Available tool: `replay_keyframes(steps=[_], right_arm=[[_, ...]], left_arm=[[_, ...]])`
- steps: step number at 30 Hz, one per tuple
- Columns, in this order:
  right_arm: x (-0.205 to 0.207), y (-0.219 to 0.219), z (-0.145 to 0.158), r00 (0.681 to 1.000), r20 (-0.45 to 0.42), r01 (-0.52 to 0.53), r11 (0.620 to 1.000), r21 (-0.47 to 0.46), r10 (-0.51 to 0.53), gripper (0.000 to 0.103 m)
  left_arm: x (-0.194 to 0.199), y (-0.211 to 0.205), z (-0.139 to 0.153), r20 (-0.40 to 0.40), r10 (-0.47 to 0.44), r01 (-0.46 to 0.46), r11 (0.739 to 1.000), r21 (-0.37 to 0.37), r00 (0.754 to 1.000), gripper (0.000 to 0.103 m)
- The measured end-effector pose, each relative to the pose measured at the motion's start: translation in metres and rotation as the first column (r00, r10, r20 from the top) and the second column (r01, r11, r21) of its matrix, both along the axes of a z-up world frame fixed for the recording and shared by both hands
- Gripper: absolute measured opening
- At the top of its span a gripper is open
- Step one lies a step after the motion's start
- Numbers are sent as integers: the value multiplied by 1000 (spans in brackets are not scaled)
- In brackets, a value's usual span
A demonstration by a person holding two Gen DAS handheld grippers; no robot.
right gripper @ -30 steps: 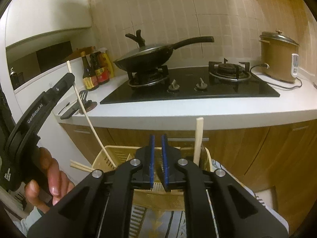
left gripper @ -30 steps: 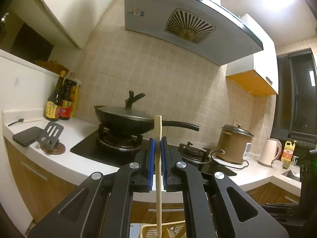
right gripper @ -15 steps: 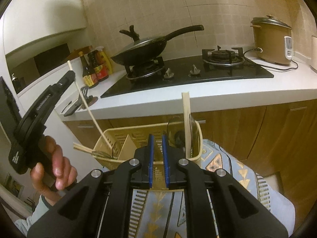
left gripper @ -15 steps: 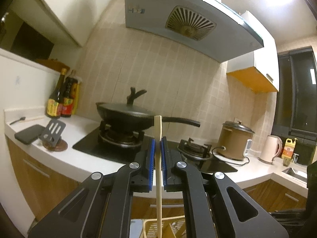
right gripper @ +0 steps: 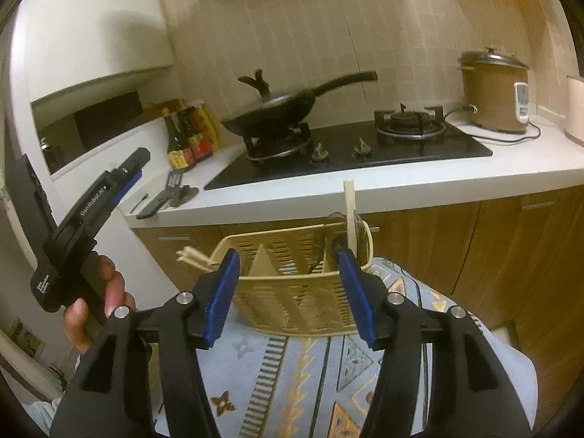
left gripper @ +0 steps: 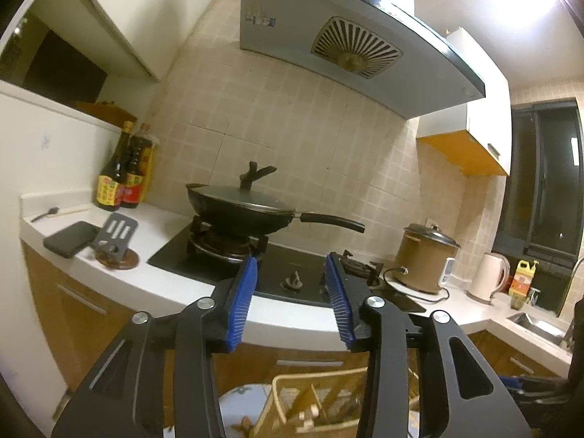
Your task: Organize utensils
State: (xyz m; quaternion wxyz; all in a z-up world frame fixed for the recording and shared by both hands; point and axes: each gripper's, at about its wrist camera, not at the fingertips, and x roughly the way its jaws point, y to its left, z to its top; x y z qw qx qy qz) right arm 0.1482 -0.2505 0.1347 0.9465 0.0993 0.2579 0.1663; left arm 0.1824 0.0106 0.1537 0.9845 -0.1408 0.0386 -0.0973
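A cream slotted utensil basket [right gripper: 303, 284] stands on a patterned blue cloth [right gripper: 328, 376]. A wooden chopstick [right gripper: 349, 215] stands upright in its right end beside dark utensils. More chopsticks [right gripper: 191, 257] stick out over its left rim. My right gripper [right gripper: 290, 292] is open and empty, its jaws on either side of the basket's near wall. My left gripper [left gripper: 292, 299] is open and empty, raised above the basket [left gripper: 317, 401]; it also shows at the left of the right wrist view [right gripper: 91, 211].
A white counter [right gripper: 365, 189] runs behind, with a black hob [right gripper: 350, 157], a lidded wok [right gripper: 277, 106], sauce bottles [right gripper: 186, 138], a slotted turner [left gripper: 115, 235], a phone [left gripper: 69, 238], a small spoon [left gripper: 45, 213] and a rice cooker [right gripper: 492, 91]. Wooden cabinet fronts [right gripper: 474, 241] stand below.
My left gripper has opened and no longer holds the chopstick. My right gripper has opened and dropped closer to the basket.
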Motion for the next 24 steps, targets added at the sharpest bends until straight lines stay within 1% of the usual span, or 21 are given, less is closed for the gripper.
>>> replay_keyframes(steps=[1, 3, 4, 6, 9, 10, 11, 12, 14, 16, 18, 20, 22, 24], right_arm=[[-8, -1, 2, 1000, 7, 6, 1000, 4, -6, 63], [-22, -4, 3, 1000, 17, 17, 1000, 11, -17, 68], [-27, -5, 3, 1000, 20, 20, 1000, 17, -21, 69], [-39, -9, 1, 1000, 15, 22, 999, 25, -22, 70], [-55, -12, -8, 1000, -1, 29, 999, 15, -29, 70], [-62, -12, -12, 999, 3, 42, 999, 5, -42, 71], [-67, -12, -15, 998, 9, 54, 999, -4, -54, 75], [-74, -12, -20, 997, 22, 72, 997, -20, -71, 79], [-86, -8, -31, 992, 60, 111, 992, -55, -107, 83], [-93, -4, -43, 986, 98, 143, 987, -73, -136, 83], [-97, 3, -56, 973, 147, 196, 976, -98, -180, 84], [-101, 11, -70, 958, 197, 236, 963, -132, -208, 85], [-105, 18, -76, 949, 235, 249, 956, -157, -209, 85], [-108, 24, -81, 943, 264, 253, 952, -173, -203, 88]], left_arm=[[-7, 1, 1, -4, 6, -6, 1000, 8, 1000, 42], [-28, 0, 3, -15, 7, -6, 999, 33, 1000, 48], [-36, -1, 3, -20, 0, 1, 999, 41, 1000, 51], [-57, -2, 0, -35, -5, 7, 998, 57, 999, 68], [-85, -1, -12, -63, 3, 2, 997, 82, 998, 76], [-92, -1, -18, -80, 3, 4, 996, 90, 997, 78], [-101, -1, -27, -106, 9, 1, 995, 96, 994, 80], [-108, 0, -35, -126, 18, -6, 995, 98, 992, 80], [-117, 0, -50, -164, 28, -12, 995, 101, 986, 80], [-123, -1, -61, -189, 45, -26, 994, 102, 981, 80], [-127, -5, -70, -193, 63, -42, 993, 110, 979, 81], [-132, -11, -80, -179, 89, -64, 988, 142, 980, 87], [-136, -18, -90, -163, 125, -98, 981, 168, 979, 88], [-140, -22, -100, -152, 158, -129, 974, 185, 976, 92]])
